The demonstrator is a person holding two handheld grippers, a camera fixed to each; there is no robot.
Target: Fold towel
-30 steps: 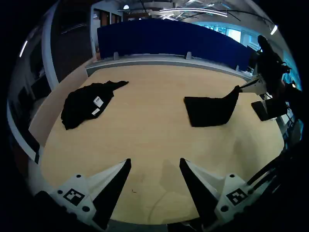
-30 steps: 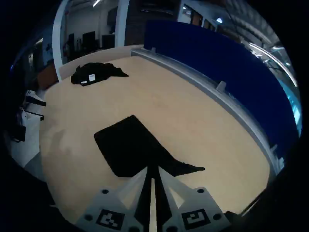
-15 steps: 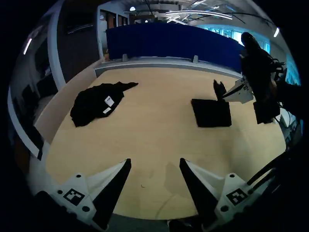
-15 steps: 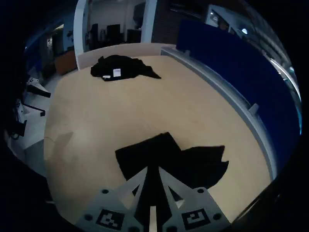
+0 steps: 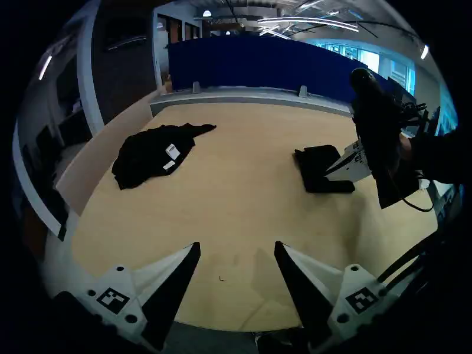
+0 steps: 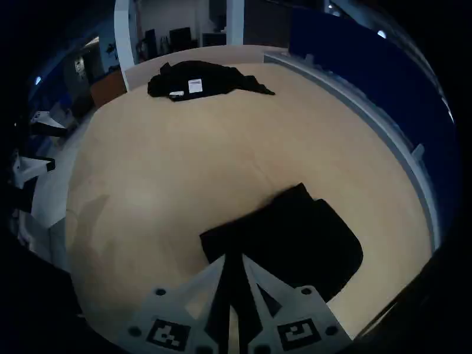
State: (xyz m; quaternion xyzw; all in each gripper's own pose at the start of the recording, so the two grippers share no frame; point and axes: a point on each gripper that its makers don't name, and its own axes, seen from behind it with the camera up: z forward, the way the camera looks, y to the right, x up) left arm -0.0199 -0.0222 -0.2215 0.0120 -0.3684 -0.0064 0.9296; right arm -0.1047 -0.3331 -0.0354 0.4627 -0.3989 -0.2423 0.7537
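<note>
Here's the soft black towel (image 6: pixel 295 242), folded into a thick, round-cornered rectangle, flat on the smooth pale wooden desk (image 6: pixel 177 159). The right gripper (image 6: pixel 233 259) has its jaws clenched on the towel's near edge (barely a slit between them). The left gripper (image 5: pixel 236 245) is well apart from the towel, jaws released wide and gripping nothing.
</note>
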